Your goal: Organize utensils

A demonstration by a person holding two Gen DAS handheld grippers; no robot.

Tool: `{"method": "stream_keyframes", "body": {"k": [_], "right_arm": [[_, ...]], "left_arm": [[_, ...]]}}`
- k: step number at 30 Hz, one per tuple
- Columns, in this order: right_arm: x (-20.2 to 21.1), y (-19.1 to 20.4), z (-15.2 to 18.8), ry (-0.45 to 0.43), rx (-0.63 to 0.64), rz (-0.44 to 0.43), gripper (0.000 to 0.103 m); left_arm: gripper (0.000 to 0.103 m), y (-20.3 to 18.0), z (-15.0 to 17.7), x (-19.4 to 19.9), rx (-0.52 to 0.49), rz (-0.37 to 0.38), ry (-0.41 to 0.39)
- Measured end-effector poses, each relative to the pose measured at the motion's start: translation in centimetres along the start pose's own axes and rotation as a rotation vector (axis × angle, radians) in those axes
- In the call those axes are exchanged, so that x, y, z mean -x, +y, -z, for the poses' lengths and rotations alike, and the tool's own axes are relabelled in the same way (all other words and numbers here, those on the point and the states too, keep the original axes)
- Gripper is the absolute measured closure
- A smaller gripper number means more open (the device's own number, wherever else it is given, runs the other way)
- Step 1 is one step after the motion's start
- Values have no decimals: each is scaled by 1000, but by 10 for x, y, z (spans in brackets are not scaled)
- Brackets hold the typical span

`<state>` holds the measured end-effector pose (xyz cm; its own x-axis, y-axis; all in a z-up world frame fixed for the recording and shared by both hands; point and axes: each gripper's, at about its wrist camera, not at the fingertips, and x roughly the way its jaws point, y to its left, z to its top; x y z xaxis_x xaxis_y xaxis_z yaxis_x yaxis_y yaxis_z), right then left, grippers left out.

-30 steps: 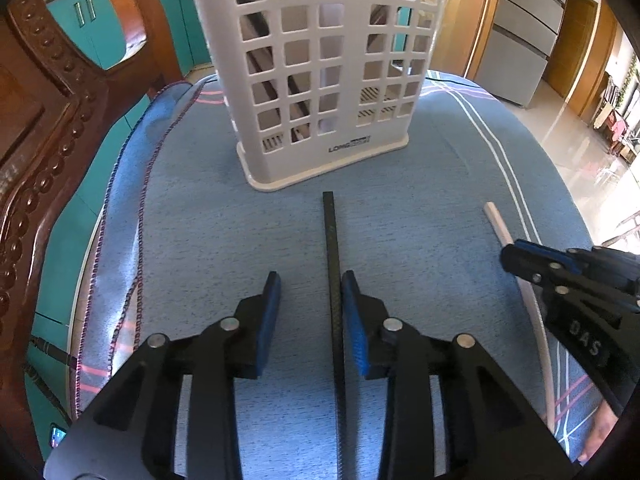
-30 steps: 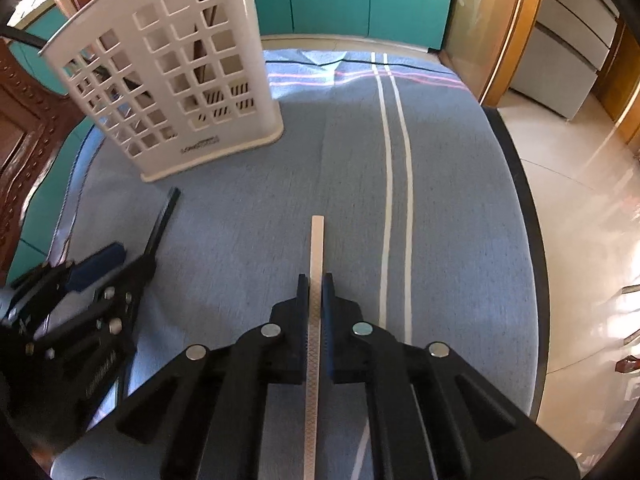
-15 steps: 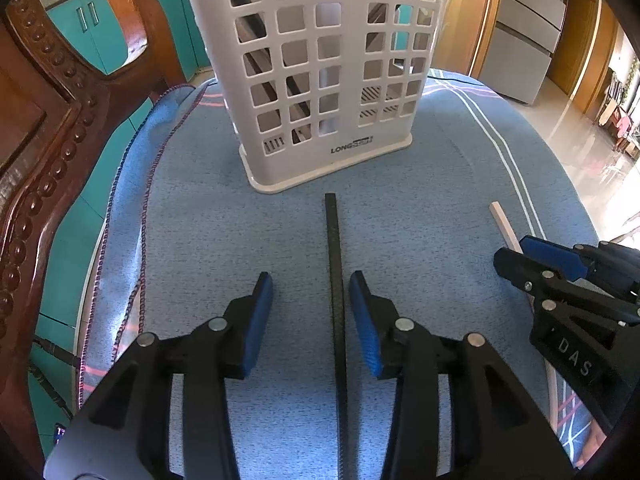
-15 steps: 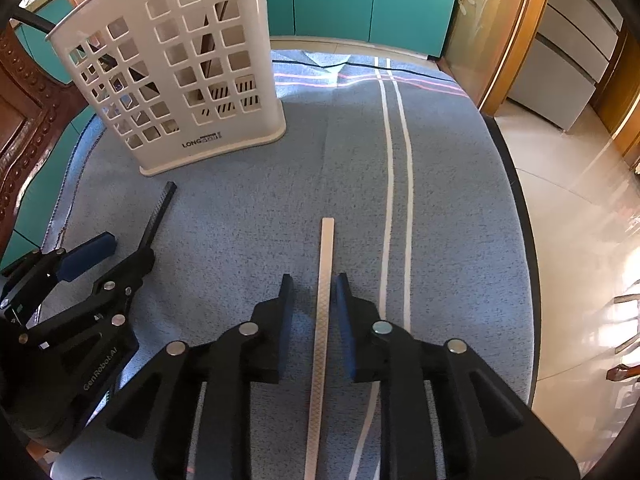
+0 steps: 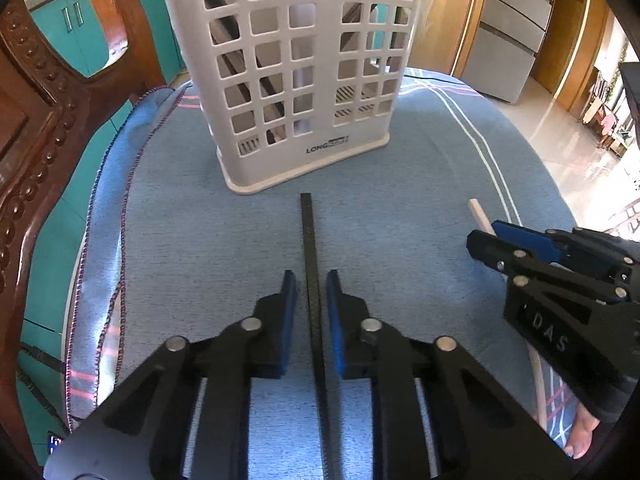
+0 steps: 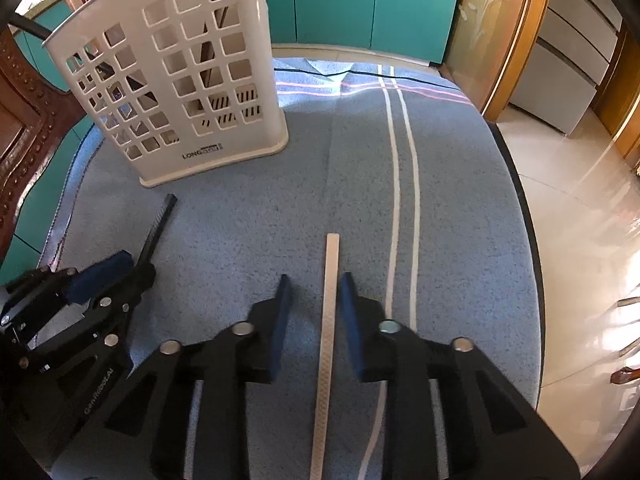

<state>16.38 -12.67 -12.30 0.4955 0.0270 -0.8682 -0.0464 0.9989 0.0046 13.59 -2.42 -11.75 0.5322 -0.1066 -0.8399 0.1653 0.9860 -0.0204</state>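
The black chopstick [image 5: 310, 264] lies flat on the blue cloth [image 5: 192, 240], its long axis running 12 to 6 o'clock between the blue pads of the left gripper [image 5: 311, 280], which is released with narrow gaps either side. Its far tip points at the white basket [image 5: 296, 80] at 12 o'clock. The right gripper [image 6: 313, 284], likewise released, straddles the pale chopstick [image 6: 329, 312], which sits nearer its right pad.

Right gripper [image 6: 312, 284] spread wide around a pale chopstick [image 6: 326, 344] lying flat on the blue cloth [image 6: 460, 220], not touching it. Over at near left, left gripper [image 6: 120, 272] astride a black chopstick [image 6: 158, 228]. White slotted basket [image 6: 176, 80] standing far left.
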Motion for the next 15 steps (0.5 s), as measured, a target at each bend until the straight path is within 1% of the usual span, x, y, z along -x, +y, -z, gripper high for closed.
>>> {"method": "stream_keyframes", "body": {"k": [1,2,3,9,12,15], "right_arm": [[0,-1,0,0,-5,0,88],[0,-2,0,0,-6,3,94],[0,-3,-1,0,-10,3,96],[3,2,1,18,15,10,96],[2,3,1,15,20,19,94],[1,4,0,10,22,25,94]], "left_arm": [[95,0,0,0,1,2,0],[95,0,0,0,1,4,-1],[95,0,1,1,2,7,-1],[95,1,1,1,-10,-2,5],[85,-2,-1,0,-23,-27,4],[85,-6,-2,-1,-24,-29,3]]}}
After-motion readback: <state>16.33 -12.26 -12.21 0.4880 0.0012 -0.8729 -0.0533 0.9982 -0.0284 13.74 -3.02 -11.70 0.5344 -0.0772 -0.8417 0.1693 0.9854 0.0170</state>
